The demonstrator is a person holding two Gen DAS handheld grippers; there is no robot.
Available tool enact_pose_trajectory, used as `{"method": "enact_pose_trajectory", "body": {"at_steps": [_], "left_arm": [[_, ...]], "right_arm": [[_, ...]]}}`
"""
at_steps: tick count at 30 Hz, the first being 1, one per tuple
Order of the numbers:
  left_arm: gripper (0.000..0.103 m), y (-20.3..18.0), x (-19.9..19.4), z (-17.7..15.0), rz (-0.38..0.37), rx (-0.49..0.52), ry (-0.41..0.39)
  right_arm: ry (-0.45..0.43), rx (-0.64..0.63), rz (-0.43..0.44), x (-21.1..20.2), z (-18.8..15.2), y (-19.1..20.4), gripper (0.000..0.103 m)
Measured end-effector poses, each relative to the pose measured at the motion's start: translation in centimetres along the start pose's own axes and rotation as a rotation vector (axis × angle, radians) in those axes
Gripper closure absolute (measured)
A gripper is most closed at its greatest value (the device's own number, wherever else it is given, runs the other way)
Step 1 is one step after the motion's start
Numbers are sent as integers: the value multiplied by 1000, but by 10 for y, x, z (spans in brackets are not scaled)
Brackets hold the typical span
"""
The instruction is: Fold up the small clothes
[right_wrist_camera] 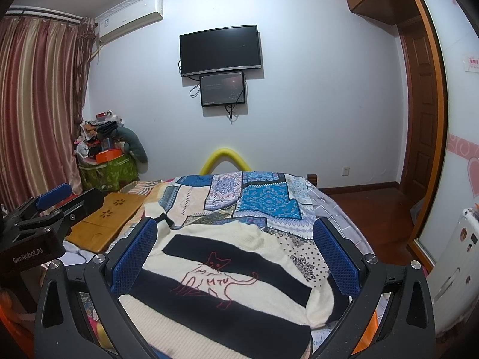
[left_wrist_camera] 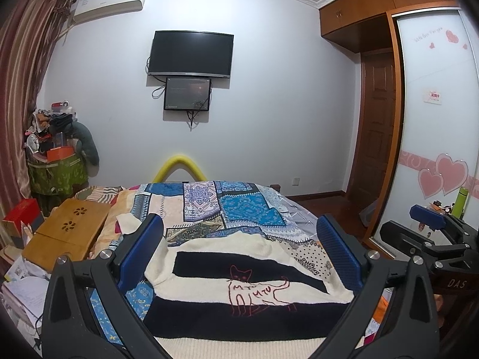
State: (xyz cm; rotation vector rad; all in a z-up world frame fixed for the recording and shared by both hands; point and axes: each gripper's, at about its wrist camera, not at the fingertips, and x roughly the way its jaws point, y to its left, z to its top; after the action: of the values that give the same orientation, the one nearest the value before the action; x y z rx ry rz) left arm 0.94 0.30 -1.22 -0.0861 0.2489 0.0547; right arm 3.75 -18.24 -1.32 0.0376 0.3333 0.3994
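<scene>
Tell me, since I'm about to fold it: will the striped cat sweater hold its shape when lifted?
Probably not: the sweater looks like soft knit, already rumpled at its far edge, so it should droop. Its fuzzy surface will likely cling to the patchwork bedspread rather than slide.

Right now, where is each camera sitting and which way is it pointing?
Left wrist: on the left gripper, facing along the bed to the TV wall; its open fingers frame the striped sweater; the right gripper shows at right.
Right wrist: on the right gripper, facing likewise; the left gripper shows at left.
Shared: sweater, quilt, TV, wooden tray.
</scene>
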Motion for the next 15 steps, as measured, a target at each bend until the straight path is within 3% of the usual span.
{"method": "enact_pose_trajectory", "body": {"at_steps": [15], "left_arm": [[0,0,1,1,2,1,-2]], "right_arm": [[-2,1,-1,0,0,-2,0]]}}
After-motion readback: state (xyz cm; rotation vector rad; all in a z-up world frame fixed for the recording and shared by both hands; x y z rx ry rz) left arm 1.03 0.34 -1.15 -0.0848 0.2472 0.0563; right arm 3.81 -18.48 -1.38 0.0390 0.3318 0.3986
